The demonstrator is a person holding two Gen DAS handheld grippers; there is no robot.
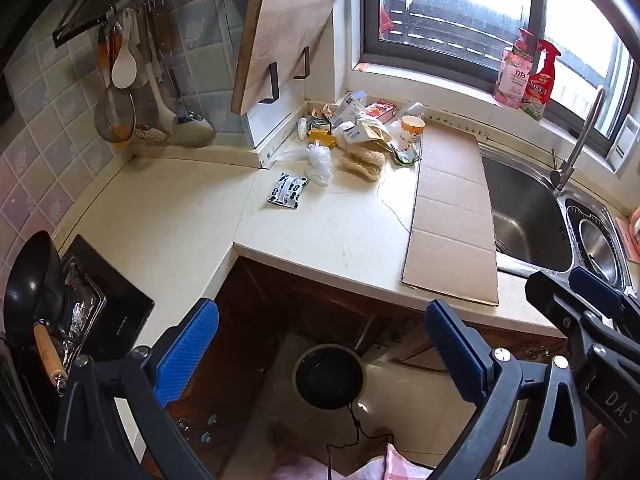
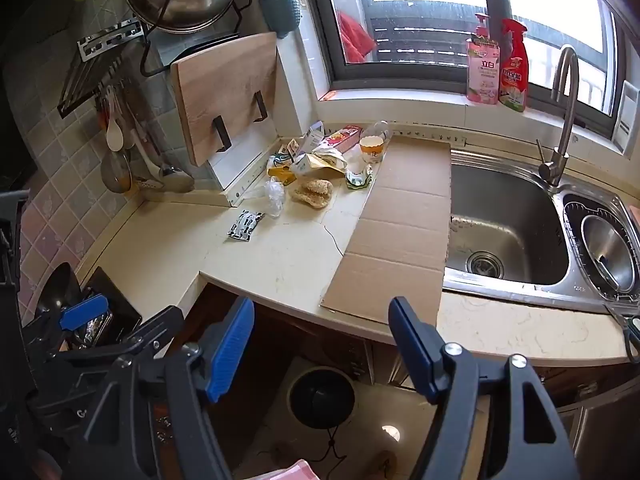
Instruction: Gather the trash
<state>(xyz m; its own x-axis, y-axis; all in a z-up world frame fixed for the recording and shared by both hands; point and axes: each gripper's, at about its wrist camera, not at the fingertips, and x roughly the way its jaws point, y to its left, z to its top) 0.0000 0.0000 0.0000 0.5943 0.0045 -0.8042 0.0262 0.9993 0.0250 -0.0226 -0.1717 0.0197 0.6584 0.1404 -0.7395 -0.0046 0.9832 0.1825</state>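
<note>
A heap of trash [image 1: 356,128] lies in the far corner of the cream counter: cartons, wrappers, a paper cup [image 1: 411,128], a crumpled clear bag [image 1: 320,162], a loofah sponge [image 1: 362,164]. A black-and-white packet [image 1: 288,191] lies nearer, apart from the heap. The heap [image 2: 320,160] and packet [image 2: 245,225] also show in the right wrist view. A round black bin [image 1: 329,376] stands on the floor below the counter edge, also in the right wrist view [image 2: 322,397]. My left gripper [image 1: 320,356] and right gripper [image 2: 322,344] are open and empty, held in front of the counter above the bin.
A flat cardboard sheet [image 1: 452,216] lies beside the steel sink [image 2: 504,232] with its tap [image 2: 560,120]. A cutting board [image 1: 280,40] hangs on a rack. A wok [image 1: 28,288] sits on the stove at left. Bottles [image 2: 496,68] stand on the sill.
</note>
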